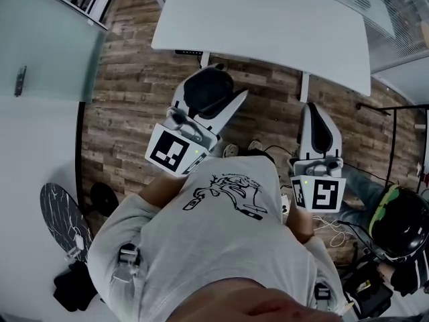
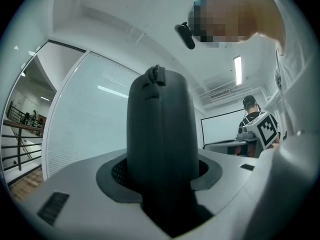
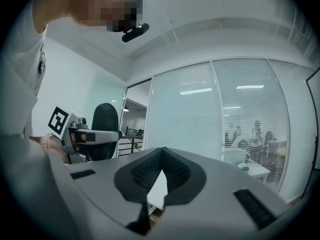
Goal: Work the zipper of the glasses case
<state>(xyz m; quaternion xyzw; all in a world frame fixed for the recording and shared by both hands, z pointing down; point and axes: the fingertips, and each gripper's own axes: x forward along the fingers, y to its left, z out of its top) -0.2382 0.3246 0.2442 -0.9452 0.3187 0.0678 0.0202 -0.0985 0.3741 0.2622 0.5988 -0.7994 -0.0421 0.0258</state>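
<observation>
1. Above the wood-plank floor (image 1: 134, 92), in front of the person's torso, two hand-held grippers are counted, well apart, both pointing towards one white table (image 1: 268, 19).
2. Left gripper (image 1: 213, 98): its jaws are clamped on the one glasses case (image 1: 206, 84), a dark rounded case held clear of the table and floor.
3. In the left gripper view, the left gripper (image 2: 160, 170) has the glasses case (image 2: 160, 124) standing between its two pads, which bear on the case's sides. The case projects well beyond the jaw tips.
4. One zipper pull (image 2: 156, 75) is seen at the far end of the case. From it the zipper line runs down the edge facing the camera. Whether the zipper is fully closed cannot be told.
5. Right gripper (image 1: 316, 116): its jaws are together and nothing is between them. It touches neither the case nor the left gripper.
6. In the right gripper view, the right gripper (image 3: 160, 166) has both ribbed pads meeting at the tips, with only a narrow wedge of background showing below the contact.
7. Two marker cubes are counted, one per gripper: left marker cube (image 1: 171, 149) and right marker cube (image 1: 318, 194).
8. Seen from the right gripper view, the left gripper (image 3: 87, 134) is at the left, with the glasses case (image 3: 106, 124) upright in it.
</observation>
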